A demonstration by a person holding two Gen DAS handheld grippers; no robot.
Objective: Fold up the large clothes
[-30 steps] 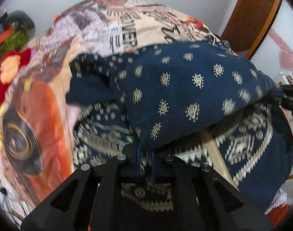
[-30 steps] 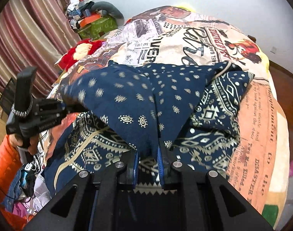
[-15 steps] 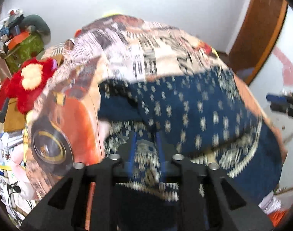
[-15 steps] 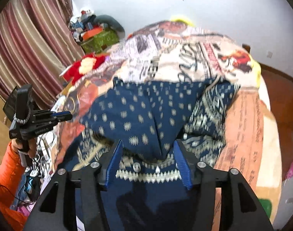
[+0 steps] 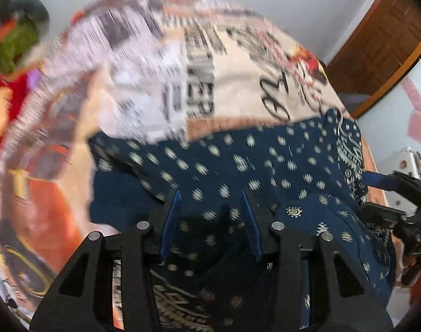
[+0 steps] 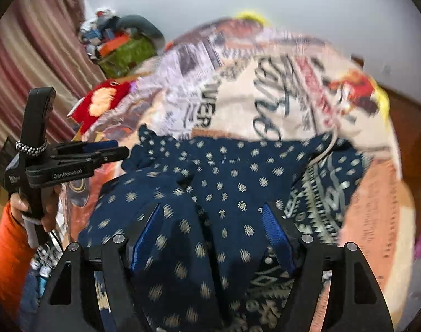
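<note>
Across the lower centre of both wrist views, the navy patterned garment (image 6: pixel 232 182) lies folded over on the bed (image 6: pixel 376 207). Your left tool (image 5: pixel 210 218) and right tool (image 6: pixel 213 229) are opening, cloth between the jaws but unpinched. You are releasing a fold; next, regrip a fresh edge. Curtains (image 6: pixel 30 63) hang upper left.

1. Left gripper (image 5: pixel 212 215): jaws opening, navy dotted garment (image 5: pixel 238 166) lies betw. blue pads (image 5: pixel 170 221), not pinched.
2. Garment spread on printed bedspread (image 5: pixel 199 83), blurred.
3. Right gripper (image 5: pixel 376 182) at right edge, beside garment.
4. Wooden door (image 5: pixel 382 47) top right.
</note>
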